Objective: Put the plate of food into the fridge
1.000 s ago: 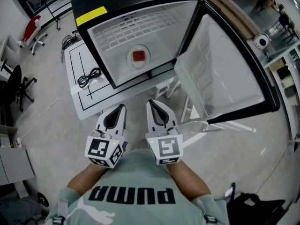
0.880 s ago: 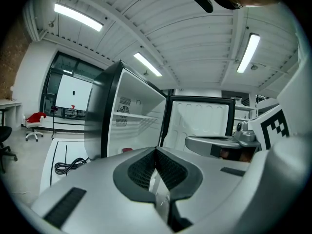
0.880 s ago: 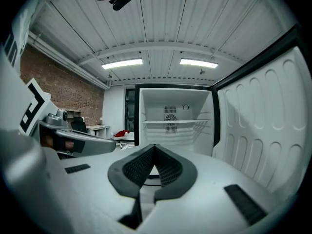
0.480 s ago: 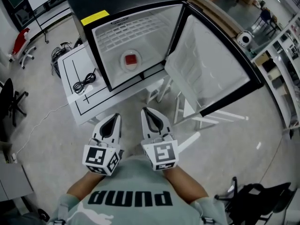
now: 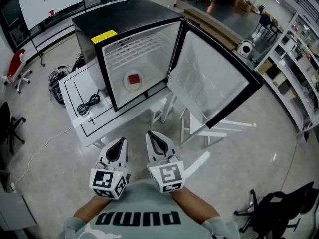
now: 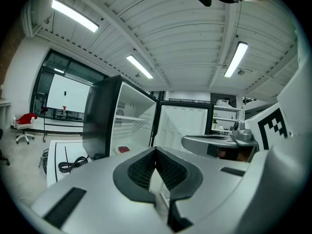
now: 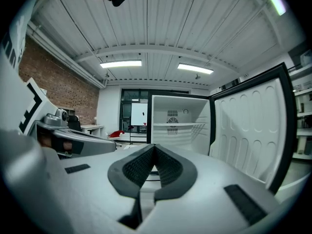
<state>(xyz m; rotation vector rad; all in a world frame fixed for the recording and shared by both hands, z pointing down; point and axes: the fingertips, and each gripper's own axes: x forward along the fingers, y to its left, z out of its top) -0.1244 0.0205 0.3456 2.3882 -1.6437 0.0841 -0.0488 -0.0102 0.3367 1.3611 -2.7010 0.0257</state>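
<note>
The black fridge point(image 5: 124, 29) stands open on a low white table, its door point(image 5: 209, 83) swung out to the right. Inside, on the fridge floor, sits a white plate with red food point(image 5: 133, 79), also visible in the left gripper view as the plate point(image 6: 124, 149). My left gripper point(image 5: 121, 140) and right gripper point(image 5: 150, 133) are side by side close to my chest, well short of the fridge. Both point toward it, shut and with nothing in them. The left gripper's jaws point(image 6: 156, 150) and the right gripper's jaws point(image 7: 154, 146) meet at their tips.
A coiled black cable point(image 5: 89, 103) lies on the white table point(image 5: 79, 116) left of the fridge. White frame legs point(image 5: 214, 128) stand under the open door. Shelving point(image 5: 294, 68) lines the right side, and a black chair point(image 5: 279, 208) is at lower right.
Both grippers have drawn back from the fridge together, still shut. The fridge now looks smaller and farther off, and more of the room shows around it.
</note>
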